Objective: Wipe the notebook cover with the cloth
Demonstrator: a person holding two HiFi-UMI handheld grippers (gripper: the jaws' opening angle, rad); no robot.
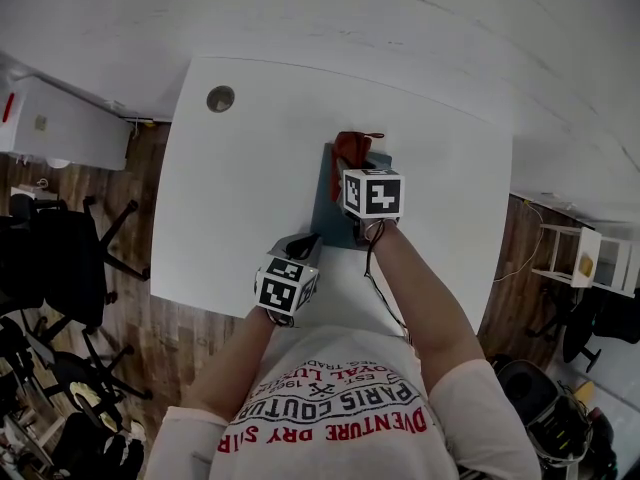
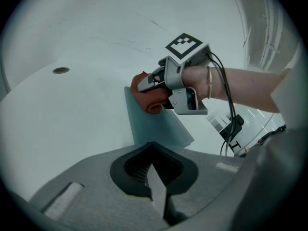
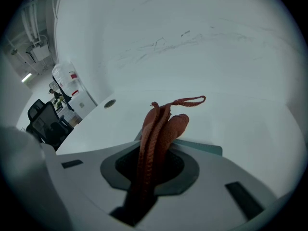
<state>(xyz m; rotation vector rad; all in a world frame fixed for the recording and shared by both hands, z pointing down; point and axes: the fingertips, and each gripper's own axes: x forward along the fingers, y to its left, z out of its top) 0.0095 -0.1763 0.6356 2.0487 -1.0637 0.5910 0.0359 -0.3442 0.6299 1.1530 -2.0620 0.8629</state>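
Notebook (image 1: 330,200): lies flat and closed on the counter (image 1: 240,188), right of centre, teal cover up, far end towards the wall.

Cloth (image 1: 352,150): rust-red and bunched, resting on the far end of the cover. A hanging loop trails from the bundle.

Right gripper (image 2: 149,84): closed tight on the cloth, whose folds run back between its jaws. It is angled down so the free wad bears on the cover. Judgement: a wiping hold, with the stroke at the far end of the cover.

Left gripper (image 2: 156,182): jaws drawn together to a thin sliver, nothing between them. It sits on or just above the counter beside the notebook's near left corner, and contact with the cover cannot be confirmed. Judgement: placed to steady the notebook if it slides.

Surface: white, smooth, otherwise bare apart from a round cable grommet (image 1: 220,98) near the far left corner.

Room: white wall behind, wood floor (image 1: 150,328), black office chairs (image 1: 60,258) to the left, a white cabinet (image 1: 60,123) beyond.
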